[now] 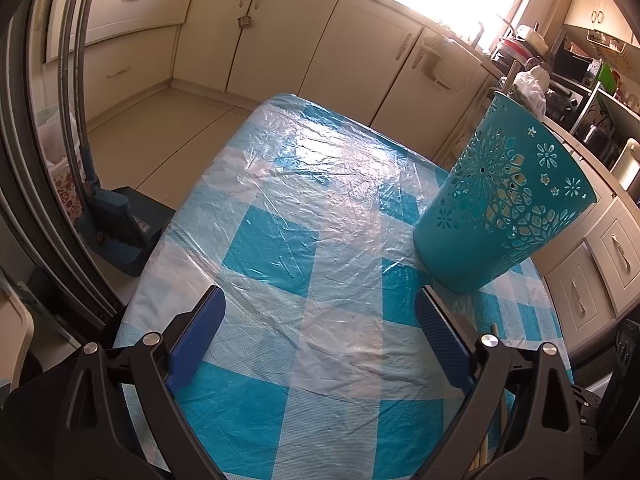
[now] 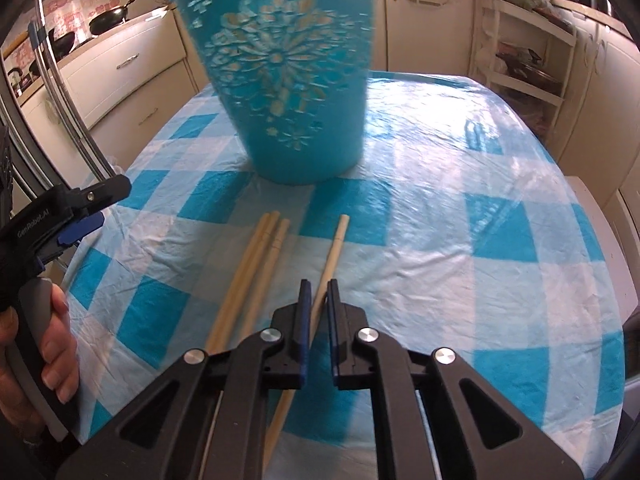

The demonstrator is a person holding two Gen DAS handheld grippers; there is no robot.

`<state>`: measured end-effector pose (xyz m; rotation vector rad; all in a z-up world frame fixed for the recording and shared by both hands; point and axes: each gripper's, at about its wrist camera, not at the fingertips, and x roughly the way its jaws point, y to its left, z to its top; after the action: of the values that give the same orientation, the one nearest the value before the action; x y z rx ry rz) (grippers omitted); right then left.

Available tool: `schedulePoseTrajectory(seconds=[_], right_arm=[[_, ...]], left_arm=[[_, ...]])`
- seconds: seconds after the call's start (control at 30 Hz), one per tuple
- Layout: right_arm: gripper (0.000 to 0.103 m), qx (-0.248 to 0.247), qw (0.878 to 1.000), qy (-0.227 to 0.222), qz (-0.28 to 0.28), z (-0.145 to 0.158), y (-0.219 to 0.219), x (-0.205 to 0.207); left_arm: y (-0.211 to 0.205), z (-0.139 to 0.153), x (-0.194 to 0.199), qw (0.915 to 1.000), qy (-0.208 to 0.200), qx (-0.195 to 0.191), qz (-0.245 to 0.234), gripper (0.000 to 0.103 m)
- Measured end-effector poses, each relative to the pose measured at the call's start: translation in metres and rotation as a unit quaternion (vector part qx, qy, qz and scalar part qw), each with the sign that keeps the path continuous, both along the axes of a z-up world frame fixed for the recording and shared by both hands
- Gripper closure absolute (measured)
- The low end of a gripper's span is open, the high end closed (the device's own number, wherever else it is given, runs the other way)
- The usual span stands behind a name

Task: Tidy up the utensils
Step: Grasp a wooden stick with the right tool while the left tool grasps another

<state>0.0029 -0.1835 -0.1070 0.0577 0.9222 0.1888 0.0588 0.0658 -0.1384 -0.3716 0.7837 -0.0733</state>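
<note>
A teal perforated holder (image 2: 292,80) stands upright on the blue-and-white checked table (image 2: 460,220); it also shows at the right of the left wrist view (image 1: 500,208). Several wooden chopsticks lie in front of it: three together (image 2: 256,264) and one apart (image 2: 332,256). My right gripper (image 2: 318,292) has its jaws narrowed around the single chopstick, with a small gap still showing beside the stick. My left gripper (image 1: 320,312) is open and empty above the table, left of the holder; it appears at the left edge of the right wrist view (image 2: 84,216).
Cream kitchen cabinets (image 1: 280,40) ring the table. A broom and dustpan (image 1: 116,216) stand on the floor at left. A white shelf rack (image 2: 528,48) with pots stands behind the table at right. Woks (image 2: 108,16) sit on the counter at left.
</note>
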Motion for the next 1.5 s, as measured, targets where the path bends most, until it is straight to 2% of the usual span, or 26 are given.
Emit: schedulePoseTrajectory(seconds=[0.1,0.17,0.3,0.43,0.77,0.83,1.07,1.17,1.23,1.43,1.5], right_arm=[[0.095,0.009,1.0,-0.003,-0.009,0.0,-0.017,-0.006],[0.095,0.021,1.0,-0.006,-0.017,0.0,-0.028,-0.009],[0.095,0.057,0.998,-0.007,-0.025,-0.002,-0.04,-0.01],[0.095,0.069,0.997,-0.008,-0.026,-0.003,-0.044,-0.01],[0.095,0.09,0.995,-0.008,-0.029,-0.003,-0.048,-0.01],[0.094,0.091,0.995,-0.008,-0.029,-0.003,-0.048,-0.011],[0.092,0.092,0.995,-0.009,-0.028,-0.003,-0.048,-0.011],[0.092,0.094,0.995,-0.009,-0.028,-0.003,-0.047,-0.012],[0.092,0.096,0.995,-0.009,-0.028,-0.002,-0.047,-0.012],[0.091,0.099,0.995,-0.009,-0.027,-0.002,-0.048,-0.012],[0.091,0.1,0.995,-0.009,-0.027,-0.002,-0.049,-0.012]], left_arm=[[-0.003,0.0,0.0,1.0,0.002,0.006,-0.001,0.011],[-0.012,0.002,0.0,0.9995,0.007,0.027,-0.014,0.011],[-0.055,0.01,-0.009,0.9949,0.02,0.055,-0.083,0.011],[-0.093,0.011,-0.011,0.9879,0.026,0.093,-0.121,0.011],[-0.118,-0.009,-0.004,0.9775,0.075,0.145,-0.133,0.011],[-0.121,-0.009,-0.005,0.9753,0.075,0.158,-0.135,0.011],[-0.123,-0.007,-0.003,0.9728,0.076,0.172,-0.136,0.012],[-0.124,-0.004,-0.002,0.97,0.071,0.183,-0.144,0.018],[-0.124,-0.005,0.0,0.9665,0.081,0.19,-0.153,0.031],[-0.125,-0.002,0.004,0.963,0.08,0.19,-0.174,0.045],[-0.127,0.002,0.003,0.9648,0.08,0.174,-0.18,0.046]])
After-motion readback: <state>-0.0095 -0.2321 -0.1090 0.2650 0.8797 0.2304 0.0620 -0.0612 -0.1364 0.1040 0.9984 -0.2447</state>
